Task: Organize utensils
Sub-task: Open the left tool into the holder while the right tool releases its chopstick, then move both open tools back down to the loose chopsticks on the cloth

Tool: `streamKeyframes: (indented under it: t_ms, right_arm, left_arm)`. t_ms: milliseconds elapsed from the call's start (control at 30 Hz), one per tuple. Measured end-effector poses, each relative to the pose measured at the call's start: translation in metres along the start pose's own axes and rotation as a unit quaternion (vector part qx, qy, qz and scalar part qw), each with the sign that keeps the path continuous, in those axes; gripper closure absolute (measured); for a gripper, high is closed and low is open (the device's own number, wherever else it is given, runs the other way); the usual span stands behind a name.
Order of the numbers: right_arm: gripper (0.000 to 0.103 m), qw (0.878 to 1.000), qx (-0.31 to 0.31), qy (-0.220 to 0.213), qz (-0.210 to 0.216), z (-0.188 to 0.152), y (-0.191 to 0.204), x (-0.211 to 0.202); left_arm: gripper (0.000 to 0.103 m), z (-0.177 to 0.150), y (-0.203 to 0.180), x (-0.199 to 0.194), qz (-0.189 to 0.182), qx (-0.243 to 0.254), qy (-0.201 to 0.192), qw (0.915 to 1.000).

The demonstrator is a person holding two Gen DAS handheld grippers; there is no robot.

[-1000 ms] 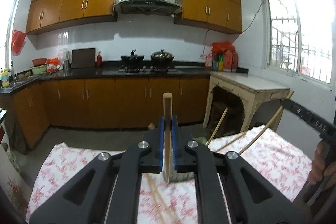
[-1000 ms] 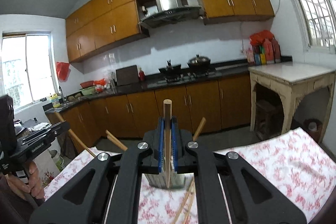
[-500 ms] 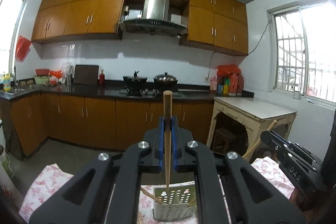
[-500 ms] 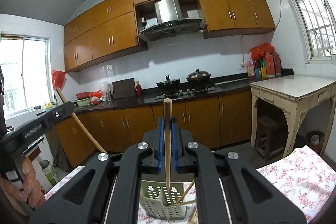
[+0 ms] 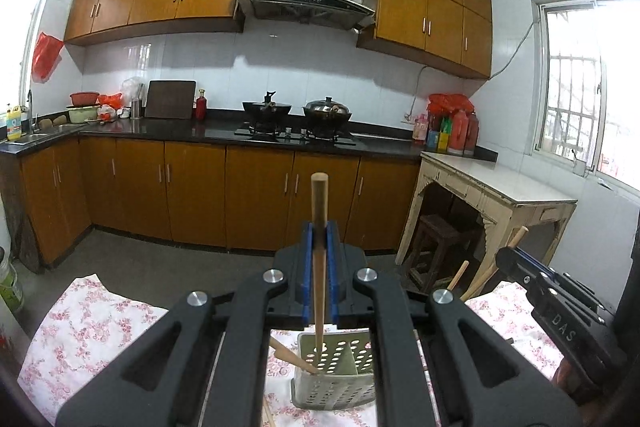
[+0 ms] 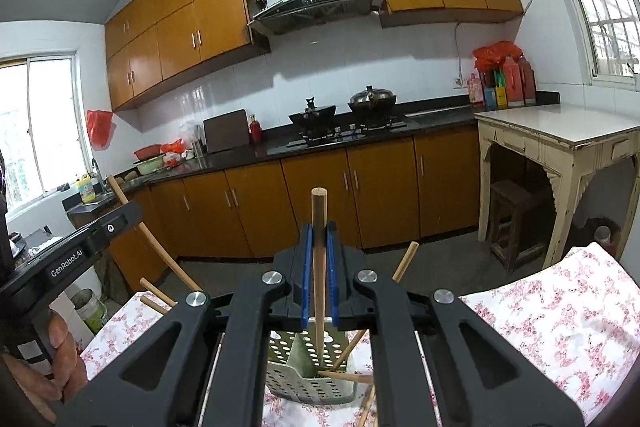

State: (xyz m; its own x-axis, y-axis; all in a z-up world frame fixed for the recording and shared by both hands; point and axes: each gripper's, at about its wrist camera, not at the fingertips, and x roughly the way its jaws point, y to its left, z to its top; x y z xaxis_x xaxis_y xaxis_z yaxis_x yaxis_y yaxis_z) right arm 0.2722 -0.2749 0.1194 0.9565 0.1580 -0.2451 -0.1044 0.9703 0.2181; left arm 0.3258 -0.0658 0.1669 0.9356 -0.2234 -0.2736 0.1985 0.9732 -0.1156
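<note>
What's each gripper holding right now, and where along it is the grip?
Each holds one wooden chopstick. The left gripper clamps its chopstick below the thick end; the right gripper clamps its chopstick likewise. Both tips hang over the perforated holder.
</note>
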Motion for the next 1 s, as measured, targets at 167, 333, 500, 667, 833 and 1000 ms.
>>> streamKeyframes:
  t_ms: [167, 333, 500, 667, 833, 1000]
  right_arm:
    - [0.095, 1.000, 0.000, 0.018, 0.002, -0.004, 0.002, 0.008]
    - [0.090, 1.000, 0.004, 0.028, -0.001, -0.004, 0.002, 0.010]
    - [0.089, 1.000, -0.003, 0.016, -0.007, -0.001, 0.003, -0.003]
    - [0.089, 1.000, -0.006, -0.001, -0.006, 0.001, 0.003, -0.029]
    - [0.089, 1.000, -0.024, -0.007, 0.012, -0.013, 0.005, -0.069]
    - [0.089, 1.000, -0.026, 0.010, -0.005, -0.047, -0.006, -0.093]
  left_arm:
    - [0.095, -0.006, 0.004, 0.004, 0.002, 0.001, 0.013, 0.9999]
    - [0.087, -0.007, 0.013, -0.003, 0.014, 0.003, 0.020, 0.9997]
    - [0.080, -0.004, 0.021, -0.019, 0.025, 0.002, 0.012, 0.9996]
    - [0.075, -0.005, 0.030, -0.047, 0.033, -0.001, 0.003, 0.9995]
    - [0.071, -0.025, 0.043, -0.084, 0.042, 0.005, 0.003, 0.9991]
    - [0.071, -0.072, 0.057, -0.107, 0.064, 0.018, 0.022, 0.9975]
